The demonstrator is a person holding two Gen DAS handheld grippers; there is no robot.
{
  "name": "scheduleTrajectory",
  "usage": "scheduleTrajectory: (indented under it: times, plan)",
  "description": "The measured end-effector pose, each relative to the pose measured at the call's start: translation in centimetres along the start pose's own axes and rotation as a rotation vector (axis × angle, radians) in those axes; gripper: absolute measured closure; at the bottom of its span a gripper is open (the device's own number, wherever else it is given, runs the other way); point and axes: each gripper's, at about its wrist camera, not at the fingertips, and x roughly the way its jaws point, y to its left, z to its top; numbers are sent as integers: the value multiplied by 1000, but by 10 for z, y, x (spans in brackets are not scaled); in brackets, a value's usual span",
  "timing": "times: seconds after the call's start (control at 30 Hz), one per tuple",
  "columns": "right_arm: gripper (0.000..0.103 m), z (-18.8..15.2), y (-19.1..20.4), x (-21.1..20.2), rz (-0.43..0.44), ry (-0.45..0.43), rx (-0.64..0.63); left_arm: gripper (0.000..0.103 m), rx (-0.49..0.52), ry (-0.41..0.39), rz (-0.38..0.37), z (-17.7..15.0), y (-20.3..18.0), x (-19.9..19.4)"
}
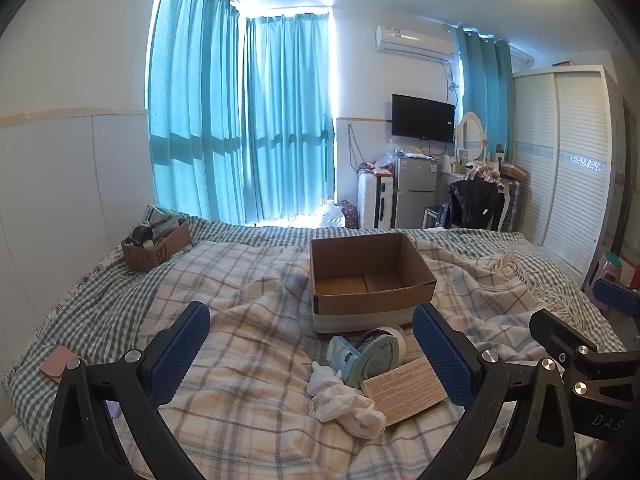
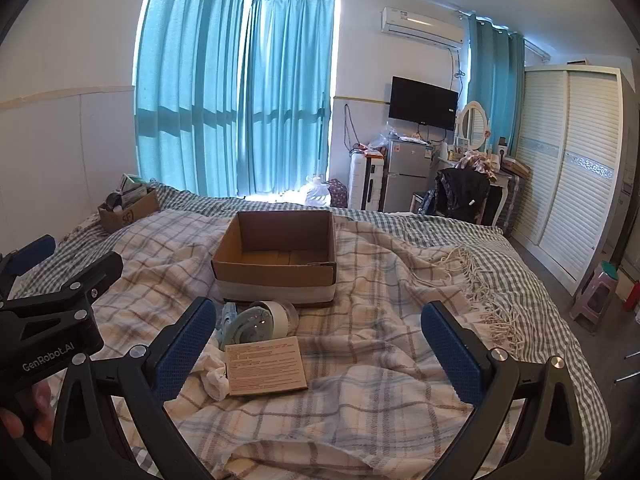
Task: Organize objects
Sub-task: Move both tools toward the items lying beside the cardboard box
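An open, empty cardboard box (image 1: 368,276) stands on the plaid blanket in the middle of the bed; it also shows in the right wrist view (image 2: 276,260). In front of it lie a tape dispenser with a roll of tape (image 1: 376,352) (image 2: 260,322), a flat tan carton with printed text (image 1: 404,394) (image 2: 266,366), and a crumpled white cloth (image 1: 344,400) (image 2: 214,376). My left gripper (image 1: 312,352) is open and empty, hovering just before this pile. My right gripper (image 2: 320,344) is open and empty, to the right of the pile.
A smaller cardboard box (image 1: 154,246) filled with items sits at the bed's far left. A pink card (image 1: 60,366) lies at the left edge. A fringed blanket edge (image 2: 476,280) trails right. A wardrobe (image 2: 576,168), stool (image 2: 596,292), fridge and chair stand beyond the bed.
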Motion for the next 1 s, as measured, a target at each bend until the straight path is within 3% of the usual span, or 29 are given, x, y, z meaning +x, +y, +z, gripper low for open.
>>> scheduleTrajectory:
  times: [0.57,1.0]
  plan:
    - [0,-2,0,3,27,6,10,0,-2,35,10,-6,2,9]
    - [0,-9,8,49,31,57,-53,4,16,127,26,-24,2,56]
